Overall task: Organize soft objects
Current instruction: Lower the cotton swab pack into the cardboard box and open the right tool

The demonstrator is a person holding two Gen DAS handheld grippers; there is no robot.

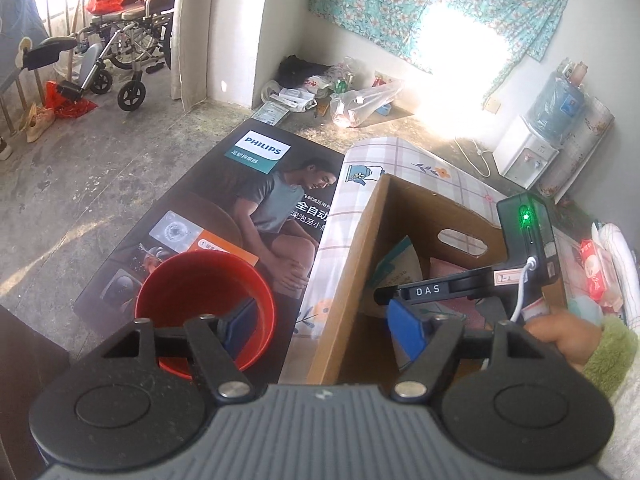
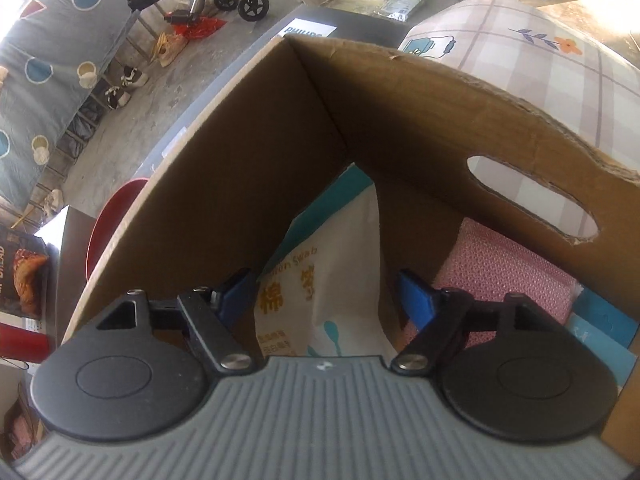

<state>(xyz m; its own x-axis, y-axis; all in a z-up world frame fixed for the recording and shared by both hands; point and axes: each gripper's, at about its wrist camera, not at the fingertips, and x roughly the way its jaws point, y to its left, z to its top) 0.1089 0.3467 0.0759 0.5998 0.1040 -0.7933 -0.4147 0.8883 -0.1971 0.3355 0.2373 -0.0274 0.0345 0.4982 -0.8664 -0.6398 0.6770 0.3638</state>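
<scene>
An open cardboard box [image 1: 352, 264] stands on a checked cloth. My left gripper [image 1: 324, 330] hangs open and empty above the box's left wall, with a red cup [image 1: 204, 304] under its left finger. In the same view a hand in a green fuzzy sleeve [image 1: 608, 352] holds my right gripper [image 1: 384, 296], which reaches down into the box. In the right wrist view my right gripper [image 2: 326, 296] is open inside the box [image 2: 248, 152]. A white and teal cotton-swab bag [image 2: 332, 276] leans in the corner between its blue pads [image 2: 416, 300], which do not press on it. A pink packet [image 2: 500, 276] lies to the right.
A dark printed Philips carton [image 1: 224, 216] lies under the red cup. Teal boxes [image 2: 604, 320] sit in the cardboard box's right corner. Tissue packs [image 1: 596, 272] lie at the far right. A wheelchair [image 1: 120, 52], plastic bags [image 1: 360, 100] and a water dispenser [image 1: 528, 152] stand on the floor beyond.
</scene>
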